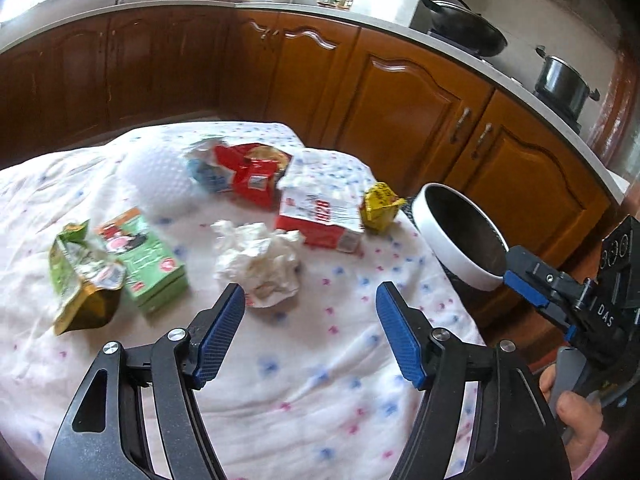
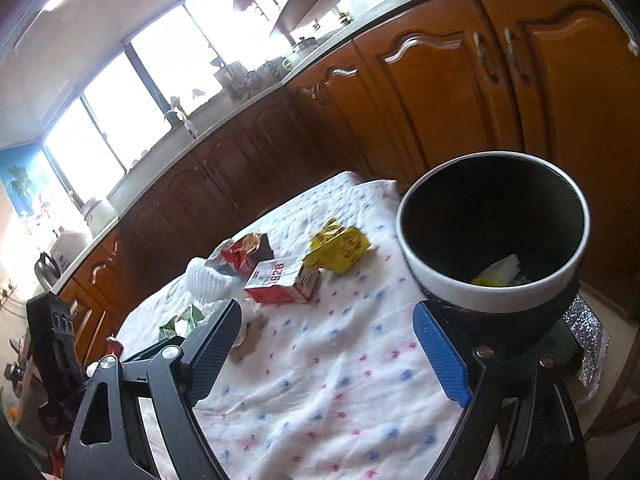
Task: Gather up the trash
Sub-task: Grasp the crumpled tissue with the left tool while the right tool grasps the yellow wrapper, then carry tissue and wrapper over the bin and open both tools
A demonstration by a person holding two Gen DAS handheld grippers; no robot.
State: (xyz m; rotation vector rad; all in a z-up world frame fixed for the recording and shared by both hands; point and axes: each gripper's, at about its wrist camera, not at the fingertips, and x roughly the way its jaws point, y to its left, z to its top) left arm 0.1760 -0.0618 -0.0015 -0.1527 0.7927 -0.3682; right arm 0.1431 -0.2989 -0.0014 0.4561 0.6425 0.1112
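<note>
Trash lies on a white dotted tablecloth (image 1: 320, 380). Crumpled white paper (image 1: 260, 264) sits just ahead of my left gripper (image 1: 311, 292), which is open with nothing between its pads. Left of the paper are a green box (image 1: 152, 260) and a green pouch (image 1: 80, 280). Farther off lie a red wrapper (image 1: 248, 172), a red-and-white carton (image 1: 320, 212) and a yellow wrapper (image 1: 380, 202). My right gripper (image 2: 326, 312) is open and empty over the cloth, with the carton (image 2: 280, 280) and yellow wrapper (image 2: 340, 248) ahead of it. A white-rimmed black bin (image 2: 440, 292) stands at its right, with some scraps inside.
The bin (image 1: 452, 252) stands off the table's right edge, on something glittery (image 2: 588, 344). Brown kitchen cabinets (image 1: 400, 104) run behind the table, with a wok (image 1: 468, 28) and a pot (image 1: 560, 80) on the counter. A hand (image 1: 572, 412) holds the right gripper's handle.
</note>
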